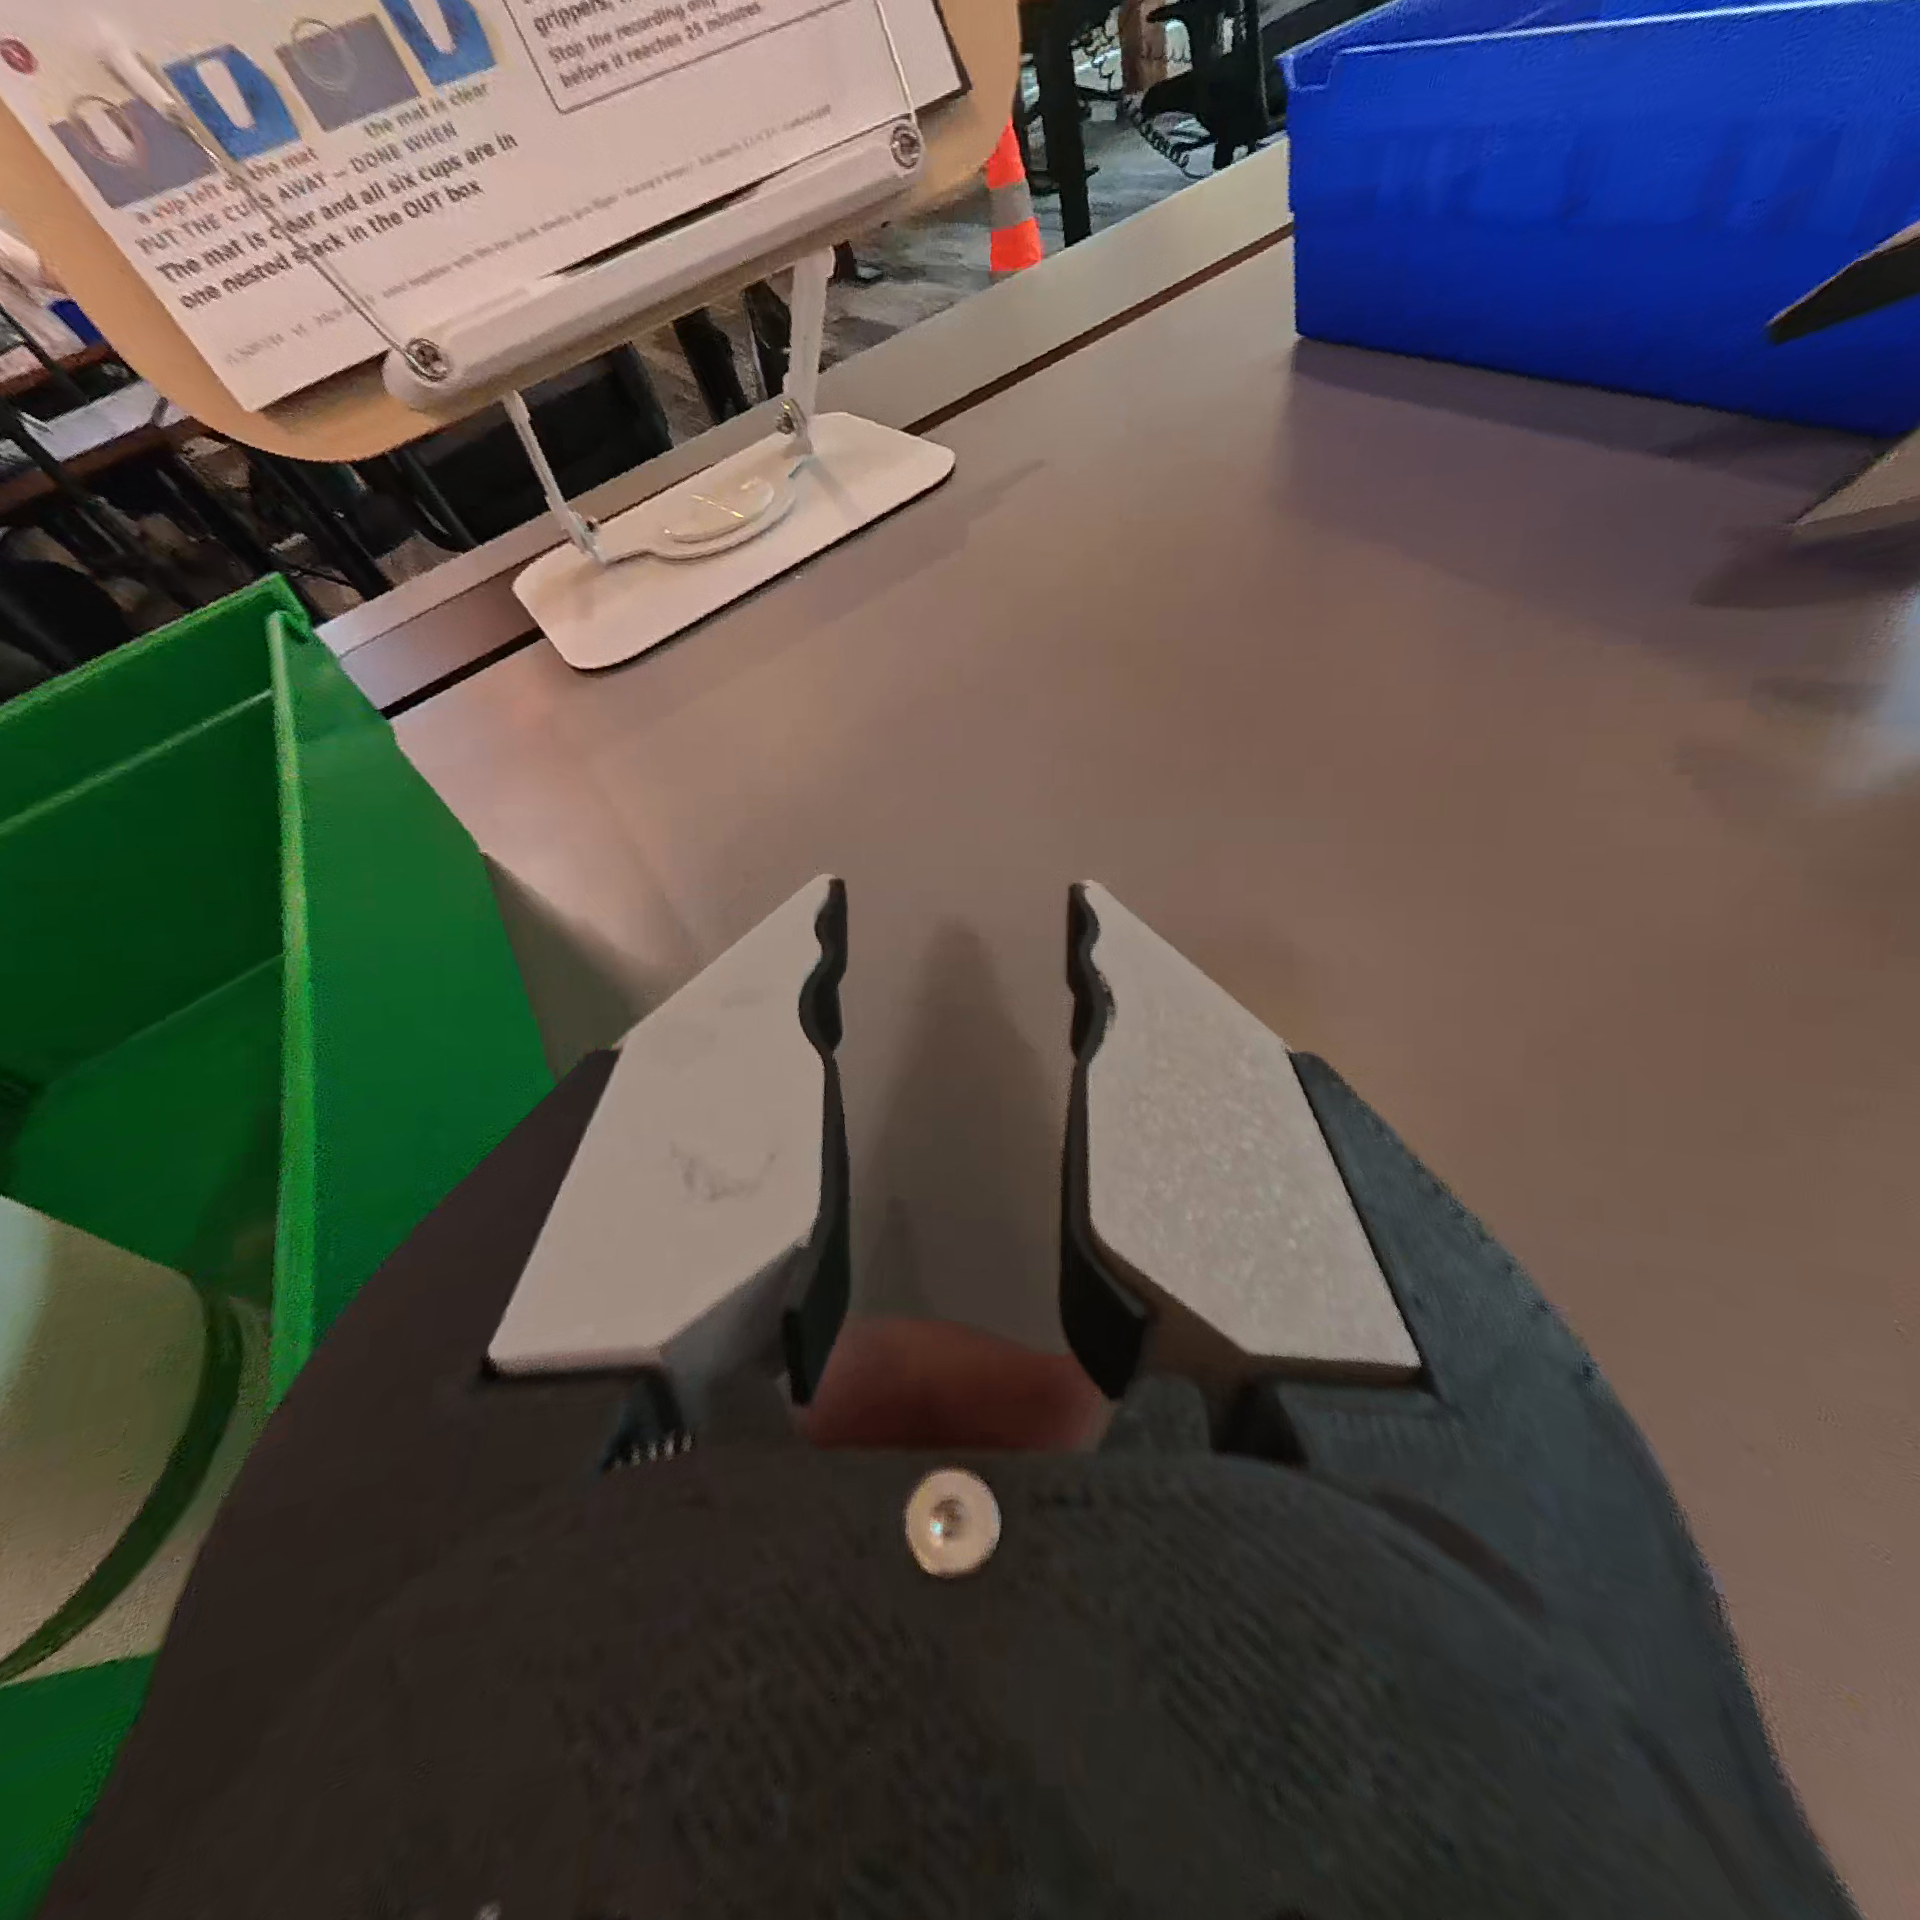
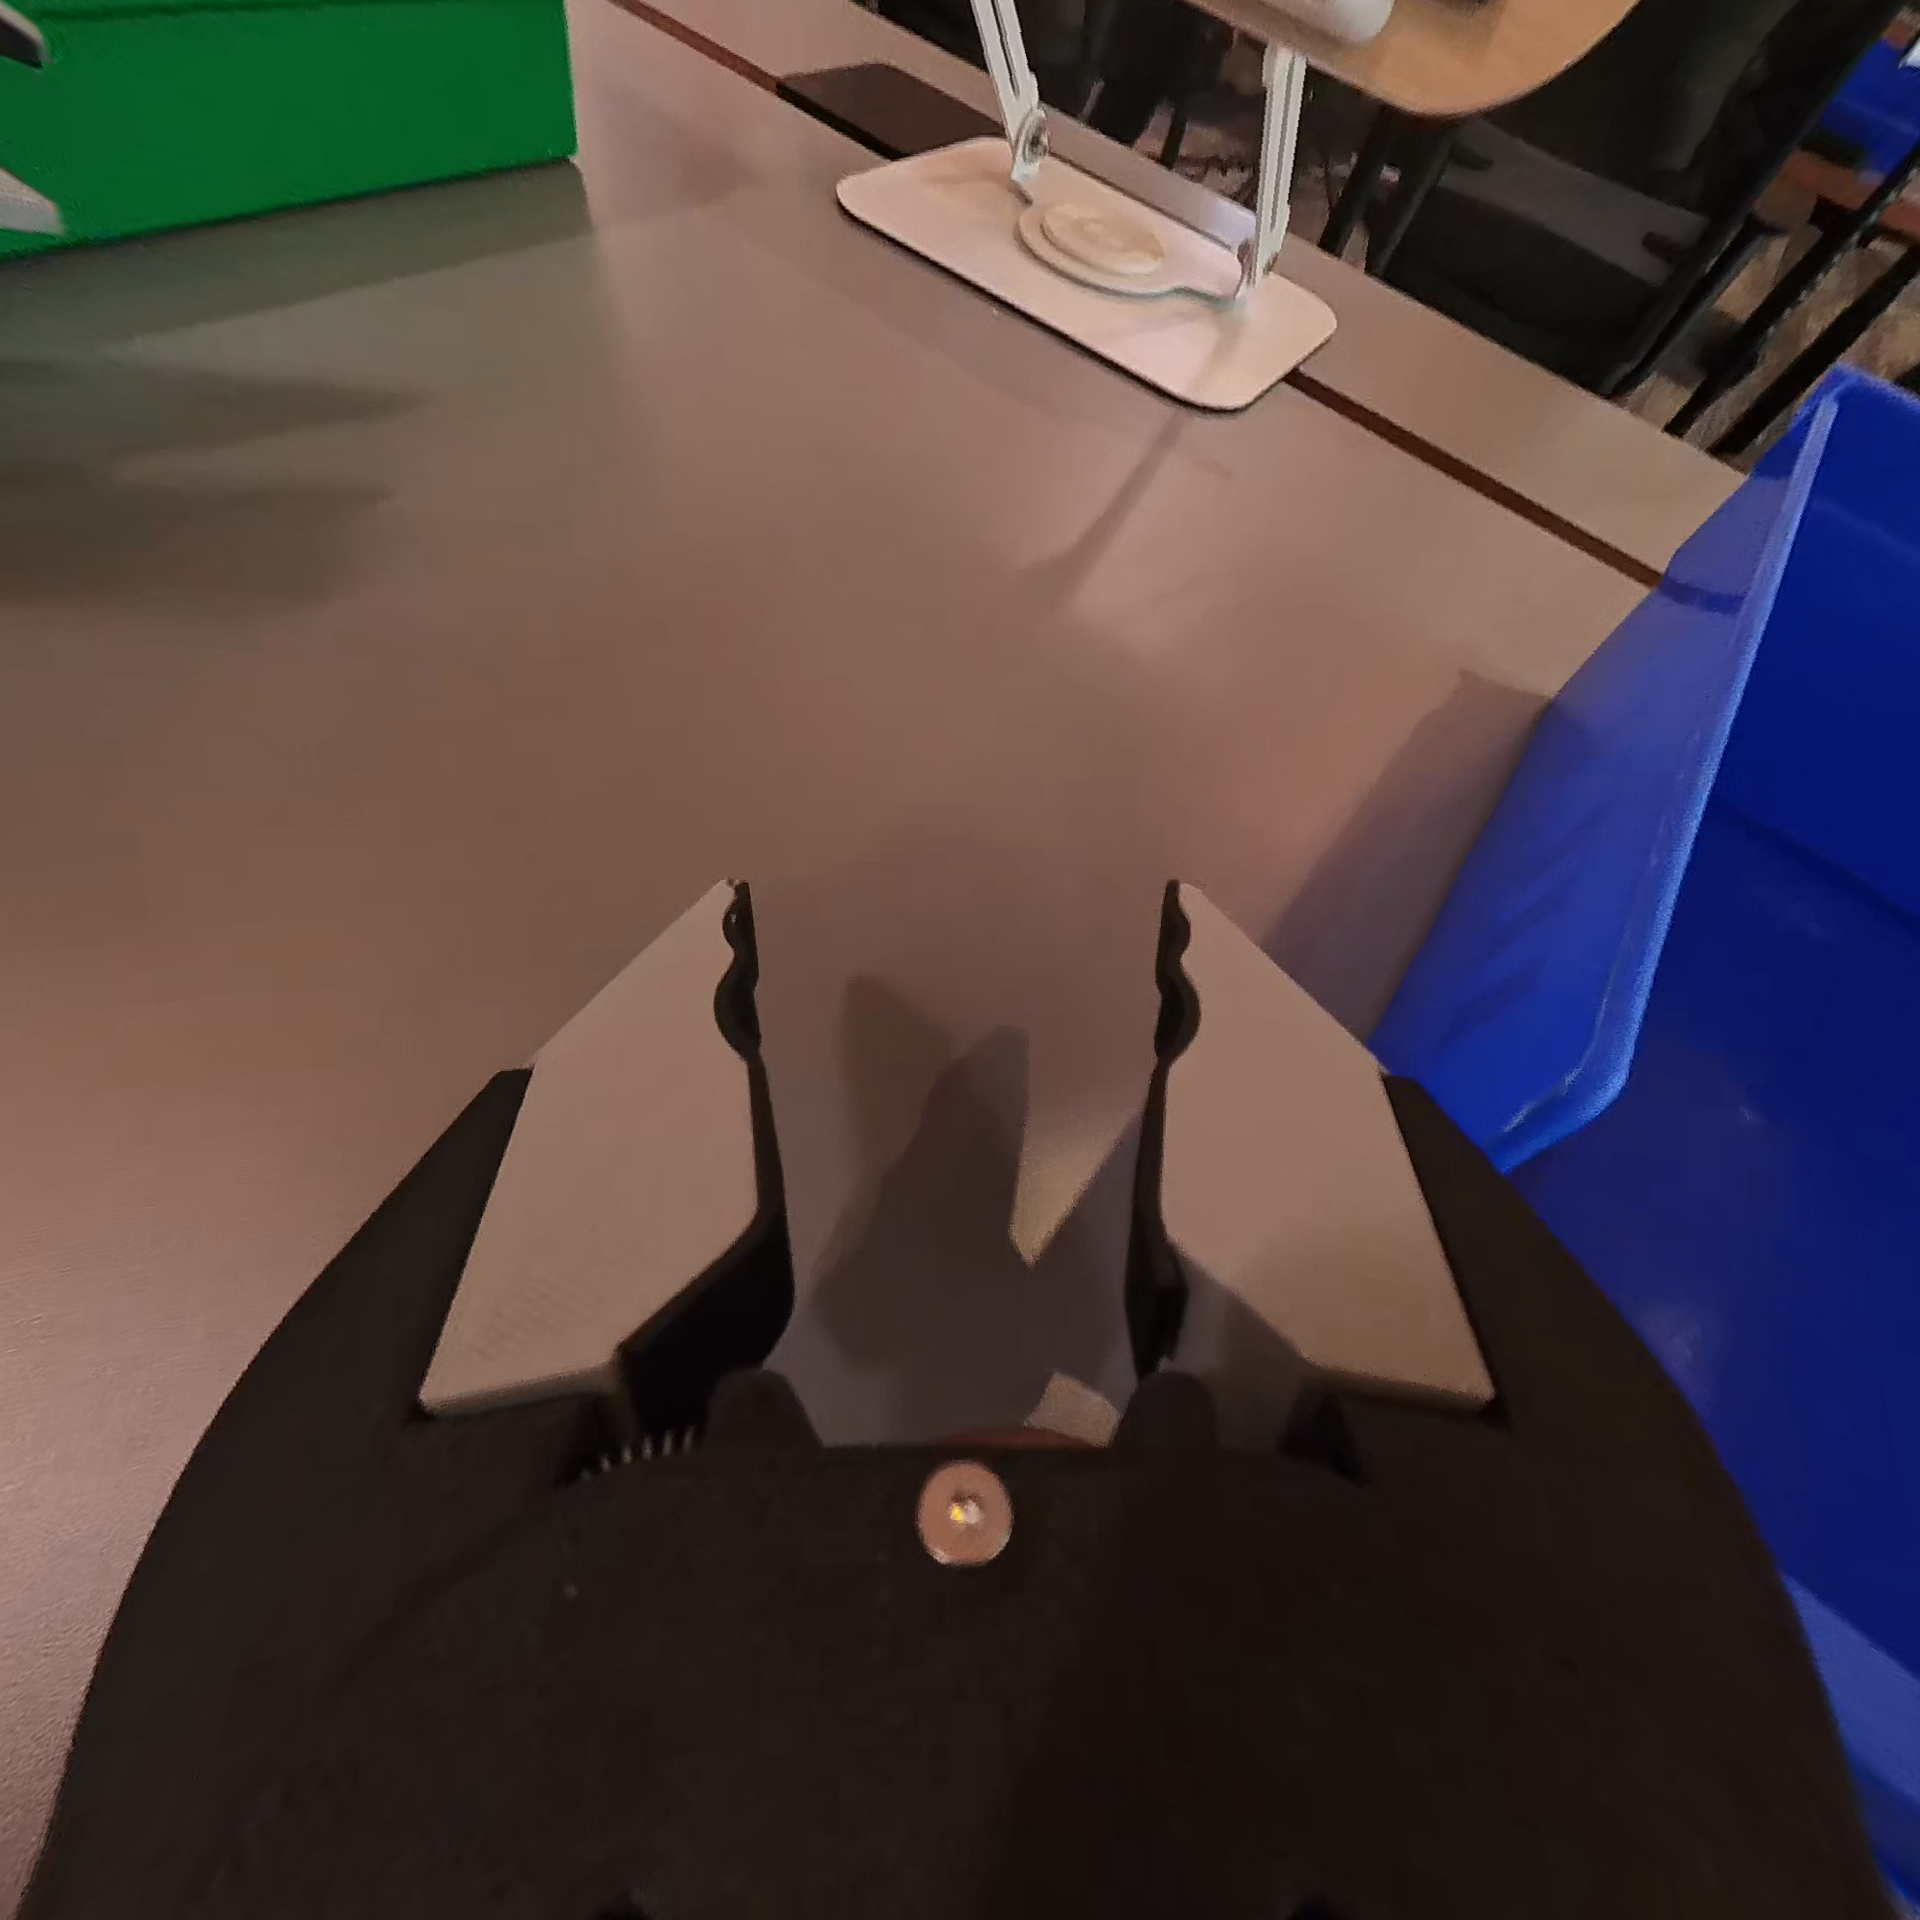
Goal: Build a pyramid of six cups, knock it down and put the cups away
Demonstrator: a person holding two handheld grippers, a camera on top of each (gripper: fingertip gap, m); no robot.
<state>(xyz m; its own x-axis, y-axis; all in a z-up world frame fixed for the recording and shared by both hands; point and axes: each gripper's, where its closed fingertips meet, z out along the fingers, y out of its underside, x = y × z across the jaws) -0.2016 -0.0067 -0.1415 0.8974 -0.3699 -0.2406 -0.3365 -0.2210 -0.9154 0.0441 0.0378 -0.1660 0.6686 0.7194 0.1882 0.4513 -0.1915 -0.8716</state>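
At the far left, my left gripper (image 1: 956, 904) hovers above the grey mat (image 1: 1247, 779) right beside the green box (image 1: 343, 935), its fingers parted by a narrow gap and holding nothing. Down in that box, at the lower left edge of the left wrist view, I see a pale rounded object that looks like a cup (image 1: 73, 1403), though motion blur keeps me from being certain or counting how many sit there. Moving toward the middle, a white stand (image 1: 727, 540) rests at the mat's far edge, carrying a printed instruction sheet (image 1: 447, 156) on a tan board. An orange traffic cone (image 1: 1010, 203) stands on the floor beyond the table. To the right, my right gripper (image 2: 956, 904) hangs over the same mat, its fingers spread somewhat wider than the left pair and likewise empty. Its tips also show, blurred, at the right edge of the left wrist view. At the far right, the blue box (image 2: 1621, 831) sits just beside that gripper; I see no cups in the part of it visible to me.
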